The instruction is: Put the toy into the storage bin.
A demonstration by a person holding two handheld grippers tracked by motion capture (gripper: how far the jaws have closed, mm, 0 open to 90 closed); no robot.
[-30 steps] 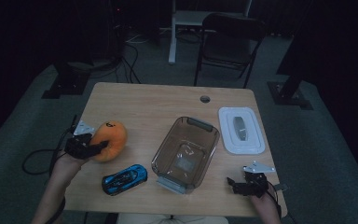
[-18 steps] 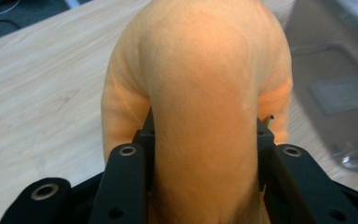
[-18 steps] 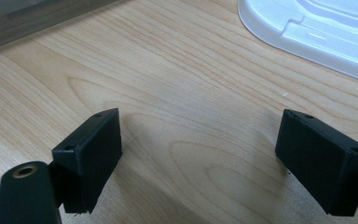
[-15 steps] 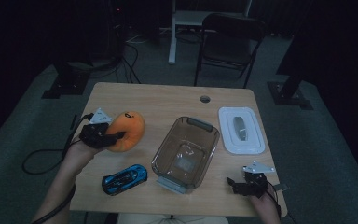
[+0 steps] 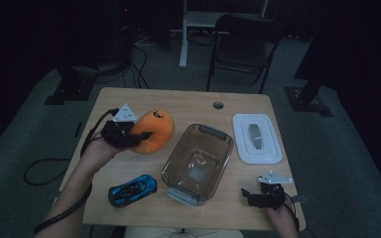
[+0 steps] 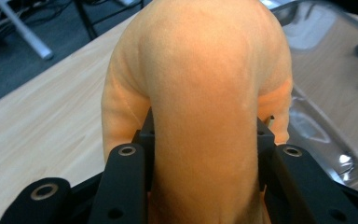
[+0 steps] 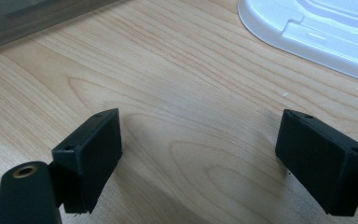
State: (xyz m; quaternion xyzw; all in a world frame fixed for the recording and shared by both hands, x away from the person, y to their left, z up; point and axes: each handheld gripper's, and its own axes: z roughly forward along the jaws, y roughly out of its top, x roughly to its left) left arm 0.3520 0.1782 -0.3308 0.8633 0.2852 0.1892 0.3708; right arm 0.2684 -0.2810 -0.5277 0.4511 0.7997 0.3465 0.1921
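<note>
- L gripper (image 5: 135,139): jaws clamped on orange plush pumpkin (image 5: 153,131), pinched between the fingers (image 6: 121,182), held off the table (image 5: 188,104)
- Blue toy car (image 5: 132,189): on table, below/near L fingers
- Clear bin (image 5: 198,161): just right of pumpkin
- White lid (image 5: 256,138): ahead of R fingers
- R gripper (image 7: 200,158): jaws spread wide, nothing between, over bare wood

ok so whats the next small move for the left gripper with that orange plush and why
Probably carry it right, over the clear bin, then lower. The left gripper is shut on the orange plush, held just left of the bin, whose lid lies off to the side. The right gripper rests open, out of the way.
</note>
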